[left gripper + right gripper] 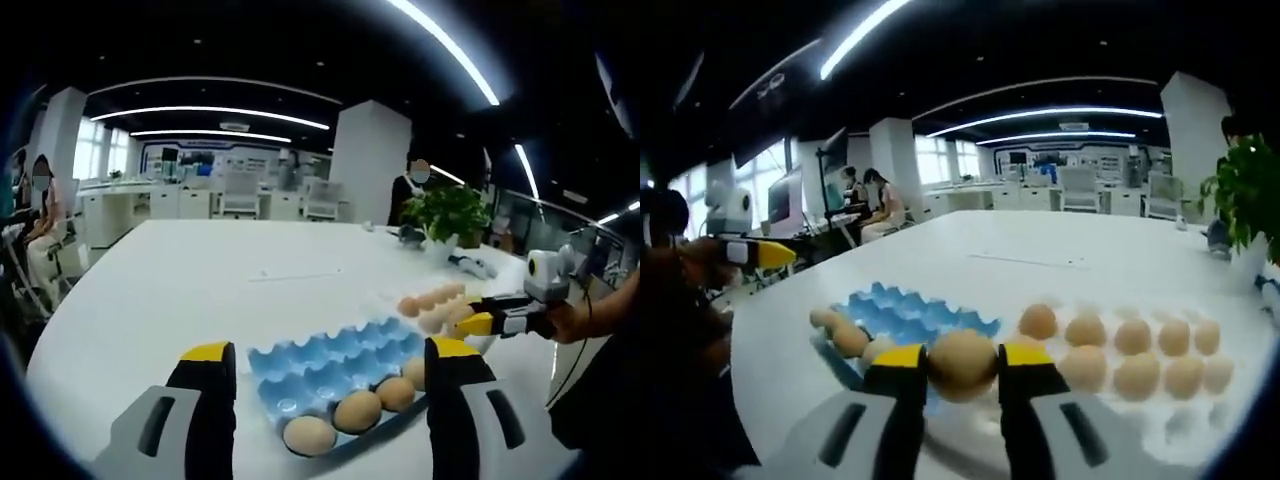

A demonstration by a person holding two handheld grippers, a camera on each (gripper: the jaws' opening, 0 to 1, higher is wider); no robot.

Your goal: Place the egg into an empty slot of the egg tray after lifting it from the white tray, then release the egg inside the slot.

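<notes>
- Right tongs [962,368]: clamped on the egg [962,364], held above the white tray [1160,425], beside the blue egg tray [905,318].
- Left tongs [330,360]: jaws apart, holding nothing, over the blue egg tray on the table [200,290].

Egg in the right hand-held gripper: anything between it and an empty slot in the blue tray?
Nothing visible. The egg is clamped in the right hand-held gripper, with the blue egg tray and its open slots just beyond.

No legible text, labels, brands or numbers in either view. The lit blue display wall [190,160] in the upper left of the left gripper view is too blurred to read.
</notes>
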